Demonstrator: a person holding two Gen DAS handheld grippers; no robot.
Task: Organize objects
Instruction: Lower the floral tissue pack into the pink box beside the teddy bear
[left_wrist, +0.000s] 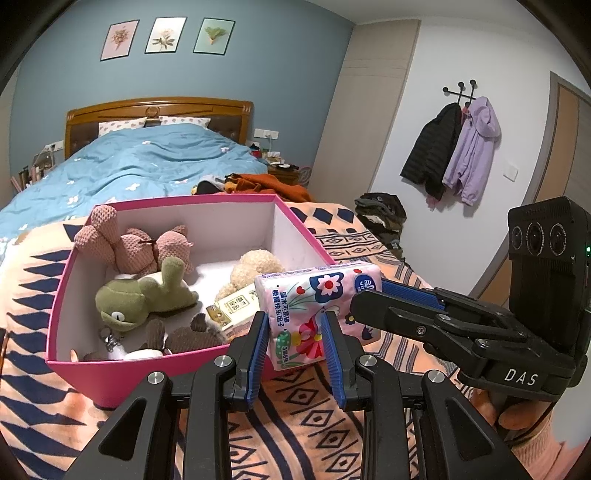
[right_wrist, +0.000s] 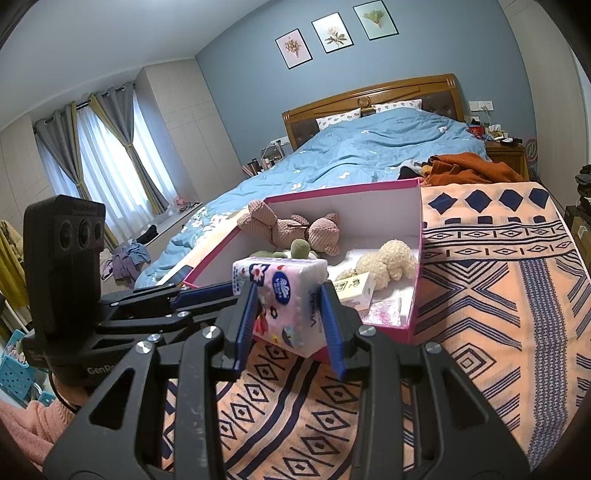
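Observation:
A pink flowered tissue pack (left_wrist: 314, 306) is held between both grippers just above the near right corner of a pink box (left_wrist: 155, 365). My left gripper (left_wrist: 295, 325) is shut on the pack's near end. My right gripper (right_wrist: 288, 295) is shut on its other end and shows from the right in the left wrist view (left_wrist: 373, 299). The pack (right_wrist: 284, 299) fills the middle of the right wrist view. In the box (right_wrist: 413, 317) lie a pink plush rabbit (left_wrist: 129, 243), a green plush frog (left_wrist: 144, 295), a cream plush (left_wrist: 251, 269), a brown plush (left_wrist: 192, 336) and a small yellow carton (left_wrist: 232, 310).
The box stands on an orange and navy patterned blanket (right_wrist: 498, 295) at the foot of a bed with a blue duvet (left_wrist: 147, 162). Orange clothes (left_wrist: 269, 184) lie behind the box. Jackets (left_wrist: 454, 155) hang on the right wall.

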